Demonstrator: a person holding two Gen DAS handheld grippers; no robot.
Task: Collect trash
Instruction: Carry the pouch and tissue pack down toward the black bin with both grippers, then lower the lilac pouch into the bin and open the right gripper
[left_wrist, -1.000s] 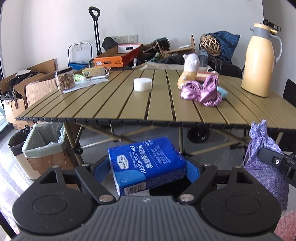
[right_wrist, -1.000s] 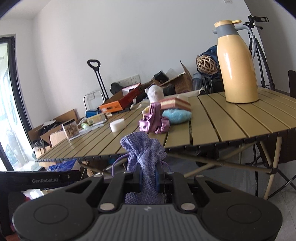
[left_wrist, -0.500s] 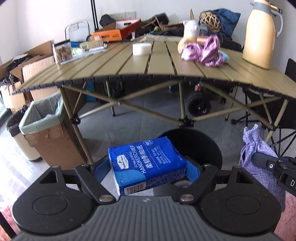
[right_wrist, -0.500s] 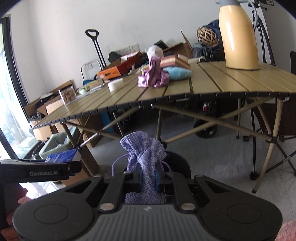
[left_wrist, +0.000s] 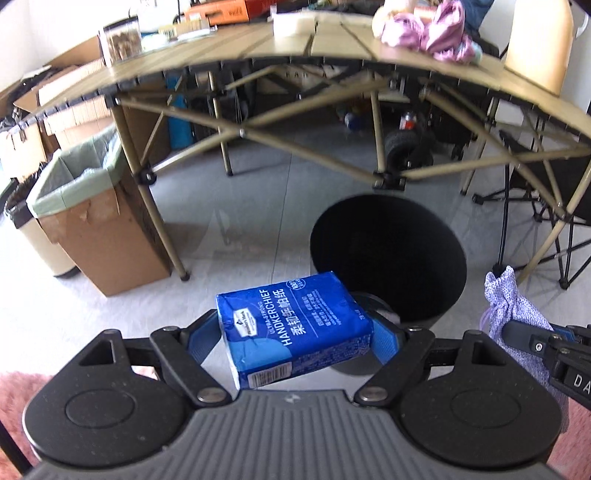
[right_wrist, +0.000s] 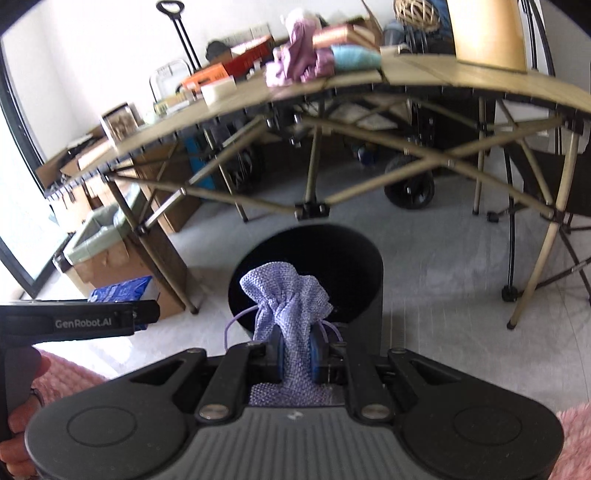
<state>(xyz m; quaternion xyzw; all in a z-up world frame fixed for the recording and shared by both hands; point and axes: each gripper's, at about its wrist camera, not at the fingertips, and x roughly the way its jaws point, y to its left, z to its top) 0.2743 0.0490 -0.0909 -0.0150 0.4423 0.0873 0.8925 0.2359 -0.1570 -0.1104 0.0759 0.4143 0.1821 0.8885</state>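
My left gripper (left_wrist: 295, 332) is shut on a blue handkerchief tissue pack (left_wrist: 291, 326), held crosswise between the blue pads. A black round bin (left_wrist: 388, 254) stands on the floor just beyond and right of the pack. My right gripper (right_wrist: 295, 350) is shut on a purple mesh drawstring pouch (right_wrist: 286, 301), whose gathered top pokes up over the near rim of the same black bin (right_wrist: 306, 269). In the left wrist view the pouch (left_wrist: 511, 306) hangs at the right edge. The tissue pack (right_wrist: 122, 290) shows at the left of the right wrist view.
A folding slatted table (left_wrist: 332, 48) spans the back, holding a yellow jug (left_wrist: 535, 40), pink cloth (left_wrist: 424, 33) and a jar (left_wrist: 120, 42). A cardboard box lined with a green bag (left_wrist: 85, 206) stands left on the floor. A chair frame (left_wrist: 546, 206) is at right.
Both grippers have sunk and tipped downward, still holding the pack and the pouch. The view went from the tabletop to the floor under the table, and the black bin came into sight.
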